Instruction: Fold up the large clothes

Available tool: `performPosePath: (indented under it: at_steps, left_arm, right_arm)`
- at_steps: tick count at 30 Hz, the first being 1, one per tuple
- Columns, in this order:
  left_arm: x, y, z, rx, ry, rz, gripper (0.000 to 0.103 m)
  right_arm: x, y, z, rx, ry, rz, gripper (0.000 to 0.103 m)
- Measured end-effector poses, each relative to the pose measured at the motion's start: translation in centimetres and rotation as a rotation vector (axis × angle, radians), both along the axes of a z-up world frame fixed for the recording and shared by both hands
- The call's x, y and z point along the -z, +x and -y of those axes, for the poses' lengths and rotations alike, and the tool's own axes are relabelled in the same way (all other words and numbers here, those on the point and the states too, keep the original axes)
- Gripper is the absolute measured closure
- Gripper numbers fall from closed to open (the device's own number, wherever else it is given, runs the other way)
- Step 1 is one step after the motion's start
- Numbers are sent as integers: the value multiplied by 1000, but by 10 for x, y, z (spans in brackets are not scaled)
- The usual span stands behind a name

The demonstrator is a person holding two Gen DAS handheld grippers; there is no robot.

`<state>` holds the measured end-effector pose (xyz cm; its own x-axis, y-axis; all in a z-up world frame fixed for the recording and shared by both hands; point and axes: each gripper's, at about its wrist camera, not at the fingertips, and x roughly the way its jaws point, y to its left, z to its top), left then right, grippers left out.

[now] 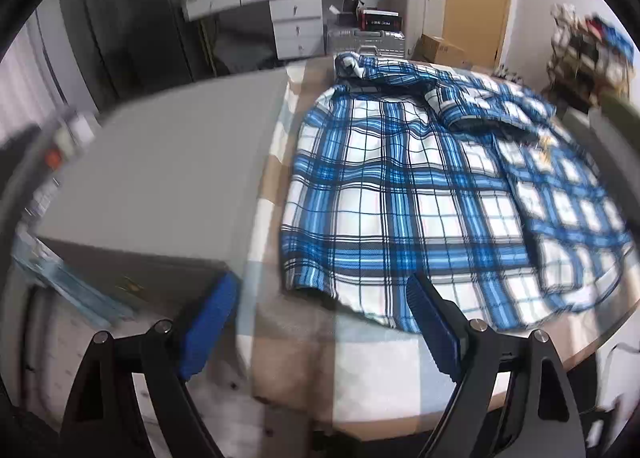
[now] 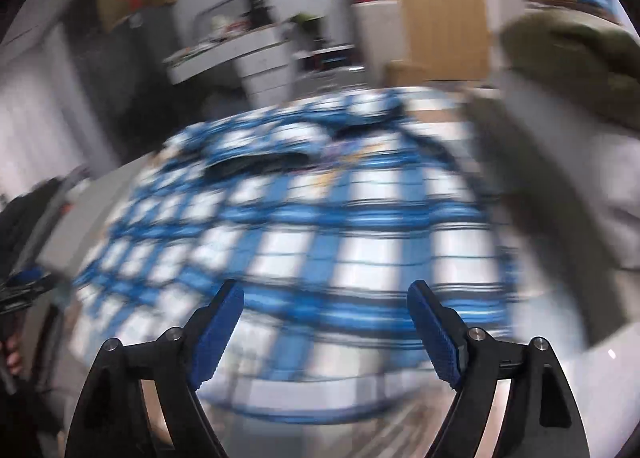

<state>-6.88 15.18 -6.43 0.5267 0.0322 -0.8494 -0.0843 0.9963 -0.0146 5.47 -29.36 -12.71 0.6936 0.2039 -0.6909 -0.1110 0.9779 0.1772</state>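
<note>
Progress: early | plaid shirt (image 1: 404, 193) lies spread on table (image 1: 360, 370), one side flap and sleeve folded inward, remainder unfolded | my left gripper (image 1: 320, 322) wide, empty, above near hem | my right gripper (image 2: 324, 330) wide, empty; view blurred.

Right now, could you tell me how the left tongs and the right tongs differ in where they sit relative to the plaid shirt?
The left tongs sit at the plaid shirt hem corner, with checkered cloth mostly between the pads; the right tongs sit over the shirt body, plaid filling the gap. The left view is fairly sharp; the right view is heavily blurred. Both tongs are open, with blue ribbed pads, holding nothing.
</note>
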Motion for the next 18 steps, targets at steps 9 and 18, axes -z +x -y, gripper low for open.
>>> performPosePath:
  at_steps: [9, 18]
  left_arm:
    - [11, 23, 3, 202, -155, -23, 19]
    - [42, 43, -17, 76, -257, -188, 19]
  right_arm:
    - [19, 15, 60, 220, 6, -72, 17]
    - [26, 17, 77, 193, 123, -98, 17]
